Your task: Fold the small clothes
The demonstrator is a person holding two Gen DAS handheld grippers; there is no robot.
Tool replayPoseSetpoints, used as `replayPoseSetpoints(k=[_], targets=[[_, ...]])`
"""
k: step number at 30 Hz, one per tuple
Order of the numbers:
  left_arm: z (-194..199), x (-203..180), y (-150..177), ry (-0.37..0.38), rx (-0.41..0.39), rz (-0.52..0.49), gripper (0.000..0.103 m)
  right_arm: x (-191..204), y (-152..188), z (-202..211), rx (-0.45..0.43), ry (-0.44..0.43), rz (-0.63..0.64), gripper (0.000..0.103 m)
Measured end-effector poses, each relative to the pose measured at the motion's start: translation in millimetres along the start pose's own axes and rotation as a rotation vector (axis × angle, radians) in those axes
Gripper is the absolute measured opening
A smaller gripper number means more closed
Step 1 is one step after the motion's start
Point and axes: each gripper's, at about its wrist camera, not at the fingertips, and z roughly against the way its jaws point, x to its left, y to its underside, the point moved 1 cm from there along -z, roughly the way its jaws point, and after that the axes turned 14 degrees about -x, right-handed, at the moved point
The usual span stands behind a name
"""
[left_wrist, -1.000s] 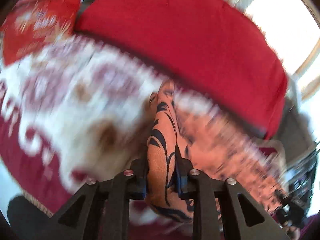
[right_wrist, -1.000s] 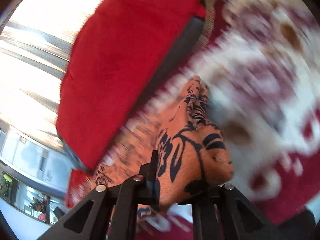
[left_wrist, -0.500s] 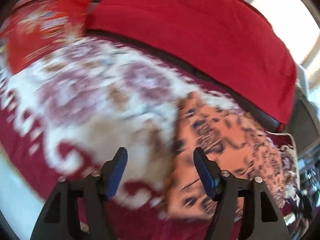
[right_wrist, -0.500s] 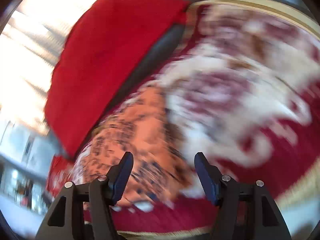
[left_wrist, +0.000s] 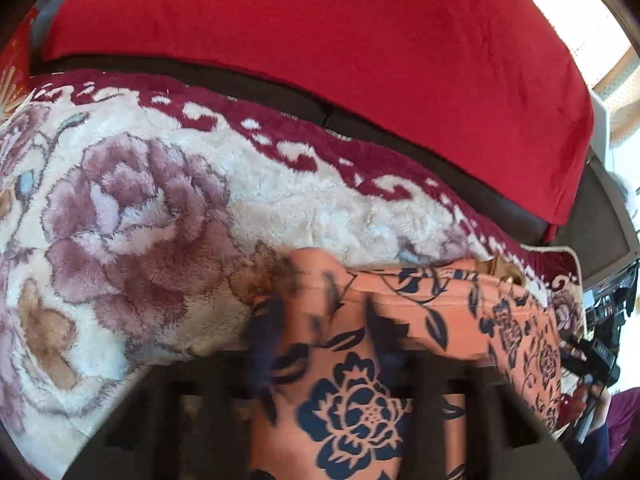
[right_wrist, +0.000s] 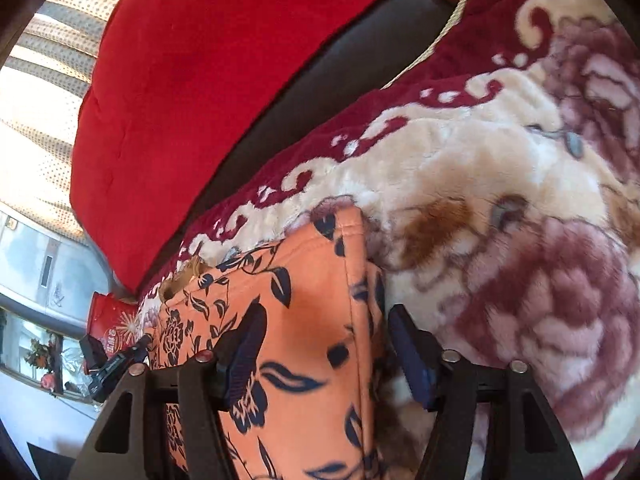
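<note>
An orange garment with a dark blue flower print (left_wrist: 360,392) lies folded on a plush floral blanket (left_wrist: 160,208). It also shows in the right wrist view (right_wrist: 312,320). My left gripper (left_wrist: 324,344) is blurred by motion, its jaws apart on either side of the garment's near edge. My right gripper (right_wrist: 324,352) is open, its blue-padded fingers (right_wrist: 246,344) straddling the garment's folded corner without pinching it. The other gripper shows small at the left in the right wrist view (right_wrist: 108,360).
A red cushion (left_wrist: 320,40) lies behind the blanket along the dark sofa seat (left_wrist: 500,208). It also shows in the right wrist view (right_wrist: 192,80). A red printed packet (right_wrist: 108,320) and a window are at the far left there.
A second ago both grippers were shut on the garment and held it up. They let go half a second ago. Now both are lower, open around the garment's edge.
</note>
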Motion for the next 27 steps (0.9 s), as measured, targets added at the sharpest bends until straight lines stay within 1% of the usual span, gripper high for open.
replayPoseSetpoints(k=[1, 2, 3, 4, 6, 7, 8, 9, 11, 12, 13, 14, 15, 16, 17, 18, 19, 20, 21, 22, 24, 26, 27], targets=[[0.6, 0.2, 0.1, 0.005, -0.003, -0.017, 0.006, 5.6, -2.2, -3.8, 0.024, -0.004, 0.028, 0.040], [1.8, -0.1, 0.4, 0.017, -0.013, -0.028, 0.005, 15.6, -3.4, -8.3, 0.050, 0.014, 0.084, 0.016], [3.8, -0.4, -0.2, 0.016, -0.022, -0.041, 0.004, 24.3, -4.0, -10.2, 0.058, 0.045, 0.138, 0.014], [5.5, -0.3, -1.4, 0.003, -0.042, -0.058, 0.004, 32.7, -4.6, -8.3, 0.047, 0.080, 0.190, 0.011], [6.8, 3.5, -3.4, -0.029, -0.061, -0.065, 0.004, 34.4, -7.7, -5.9, 0.017, 0.139, 0.223, 0.010], [3.1, 6.1, -3.3, -0.043, -0.056, -0.063, 0.004, 26.2, -9.2, -11.8, 0.021, 0.181, 0.220, 0.010], [-2.9, 9.6, -2.4, -0.062, -0.042, -0.061, 0.004, 14.0, -11.1, -18.4, 0.015, 0.215, 0.193, 0.009], [-11.8, 13.4, 0.5, -0.083, -0.017, -0.063, 0.004, 5.2, -13.3, -21.3, 0.006, 0.220, 0.160, 0.009], [-16.5, 12.4, 3.2, -0.097, -0.005, -0.089, 0.004, -11.0, -17.6, -20.6, -0.027, 0.181, 0.052, 0.010], [-15.0, 10.1, 2.6, -0.103, -0.010, -0.102, 0.004, -13.0, -17.1, -20.3, -0.026, 0.173, 0.040, 0.010], [-12.6, 9.5, 1.4, -0.107, -0.018, -0.099, 0.005, -13.3, -17.1, -17.5, -0.028, 0.174, 0.044, 0.018], [-10.2, 9.9, 0.0, -0.115, -0.028, -0.091, 0.010, -14.3, -18.3, -13.6, -0.036, 0.181, 0.039, 0.033], [-5.8, 10.7, -1.7, -0.130, -0.039, -0.080, 0.014, -16.9, -19.3, -7.8, -0.049, 0.186, 0.018, 0.041], [3.7, 10.8, -3.9, -0.150, -0.065, -0.073, 0.014, -20.4, -20.3, 0.9, -0.070, 0.182, -0.016, 0.060], [12.5, 9.8, -5.5, -0.160, -0.090, -0.071, 0.019, -22.2, -20.2, 11.4, -0.101, 0.166, -0.043, 0.065], [23.7, 7.4, -6.9, -0.163, -0.120, -0.073, 0.029, -22.5, -18.1, 25.3, -0.131, 0.130, -0.066, 0.065], [40.2, 2.4, -7.2, -0.158, -0.154, -0.083, 0.036, -22.5, -14.7, 32.8, -0.139, 0.098, -0.081, 0.067], [53.3, -1.7, -6.1, -0.152, -0.181, -0.086, 0.052, -22.7, -7.7, 43.2, -0.142, 0.049, -0.104, 0.071], [68.8, -6.5, -3.6, -0.138, -0.214, -0.086, 0.066, -24.1, 0.5, 51.1, -0.136, 0.007, -0.124, 0.072], [87.1, -14.6, 2.8, -0.106, -0.248, -0.088, 0.070, -27.5, 12.7, 59.5, -0.117, -0.036, -0.147, 0.072], [108.3, -31.0, 17.1, -0.042, -0.267, -0.118, 0.072, -34.4, 39.1, 78.0, -0.101, -0.099, -0.187, 0.072], [126.5, -54.5, 41.7, 0.019, -0.271, -0.167, 0.073, -42.0, 78.1, 108.1, -0.127, -0.136, -0.229, 0.072], [127.6, -62.3, 49.2, 0.038, -0.271, -0.180, 0.073, -43.8, 91.1, 117.4, -0.142, -0.143, -0.251, 0.072]])
